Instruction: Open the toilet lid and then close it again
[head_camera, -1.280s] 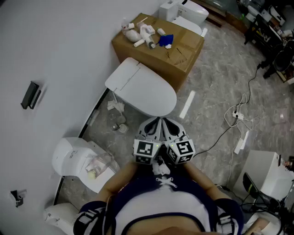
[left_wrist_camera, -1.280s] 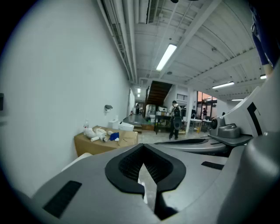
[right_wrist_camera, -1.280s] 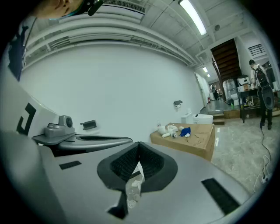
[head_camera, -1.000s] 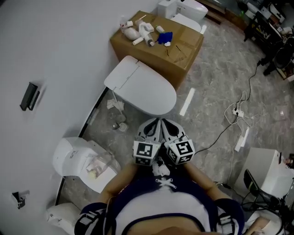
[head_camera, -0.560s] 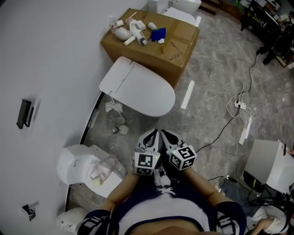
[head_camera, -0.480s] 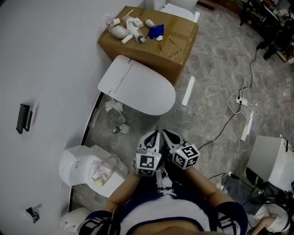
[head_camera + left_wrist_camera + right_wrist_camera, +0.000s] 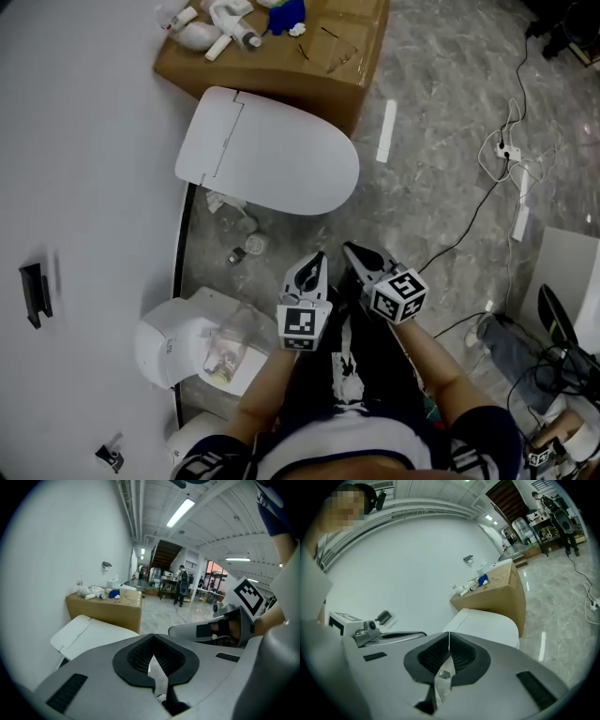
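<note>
A white toilet [image 7: 272,161] stands against the wall with its lid down flat. It shows again in the left gripper view as the white toilet [image 7: 89,634] and in the right gripper view as the white toilet [image 7: 492,623]. My left gripper [image 7: 315,262] and right gripper [image 7: 354,253] hang side by side over the floor, well short of the toilet's front edge. Both are shut with nothing between their jaws, and both point toward the toilet.
A brown cardboard box [image 7: 319,56] with white pipe fittings and a blue item sits behind the toilet. A second white toilet unit [image 7: 178,342] stands at the lower left by the wall. Cables and a power strip [image 7: 511,159] lie on the marble floor at the right.
Both grippers have dropped lower and sit nearer the floor. The toilet and box have shifted up the head view as the camera tilted down. The lid stays shut.
</note>
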